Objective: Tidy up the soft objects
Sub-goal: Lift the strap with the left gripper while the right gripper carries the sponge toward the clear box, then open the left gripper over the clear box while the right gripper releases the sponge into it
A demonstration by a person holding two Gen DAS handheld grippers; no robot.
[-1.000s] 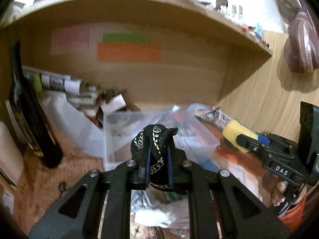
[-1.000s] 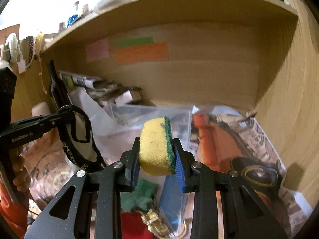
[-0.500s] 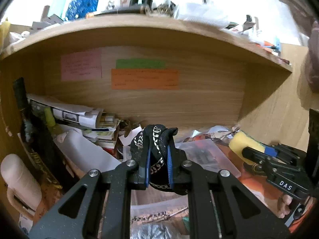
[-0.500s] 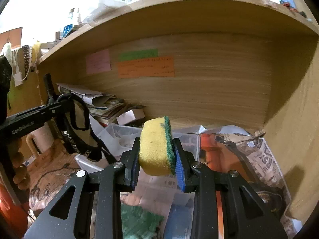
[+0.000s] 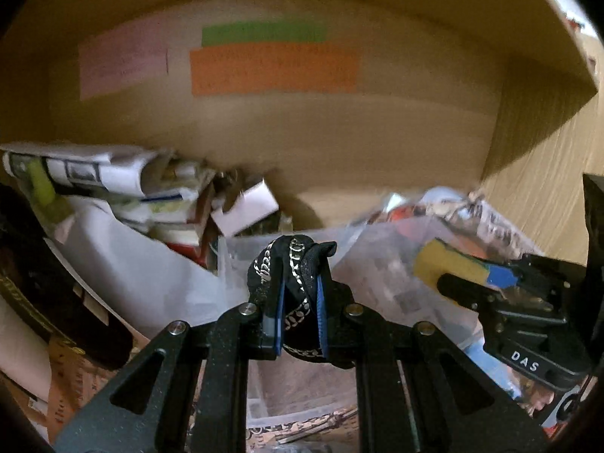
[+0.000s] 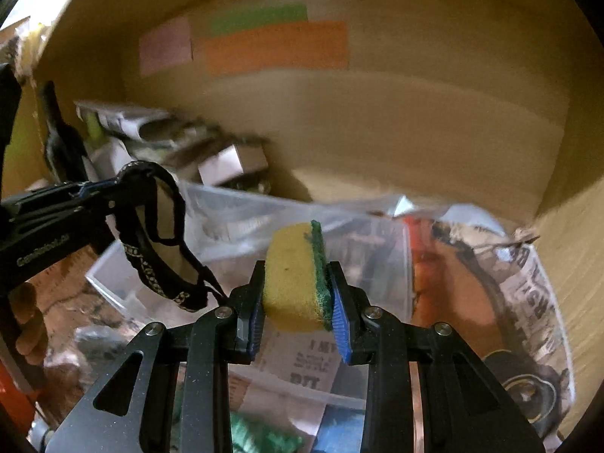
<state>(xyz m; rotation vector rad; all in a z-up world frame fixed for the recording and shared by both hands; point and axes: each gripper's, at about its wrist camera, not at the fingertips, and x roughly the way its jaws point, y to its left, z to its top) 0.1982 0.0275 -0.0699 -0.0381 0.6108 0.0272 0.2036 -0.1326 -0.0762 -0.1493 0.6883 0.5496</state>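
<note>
Two soft things are lifted and neither is yet put away.

Left wrist view: the left gripper (image 5: 300, 313) is clamped narrow on a black fabric band with silver chain print (image 5: 290, 283), bunched at frame centre, its long axis upright and its loop end pointing up; at the right edge the right gripper (image 5: 453, 277) pinches a yellow sponge with green scrub layer (image 5: 445, 264), long axis pointing to upper left.
Right wrist view: the sponge (image 6: 296, 275) sits at frame centre, upright on edge, green face right, above a clear plastic bin (image 6: 241, 219); the band (image 6: 158, 241) hangs at left. By my judgement, both placements remain.
</note>
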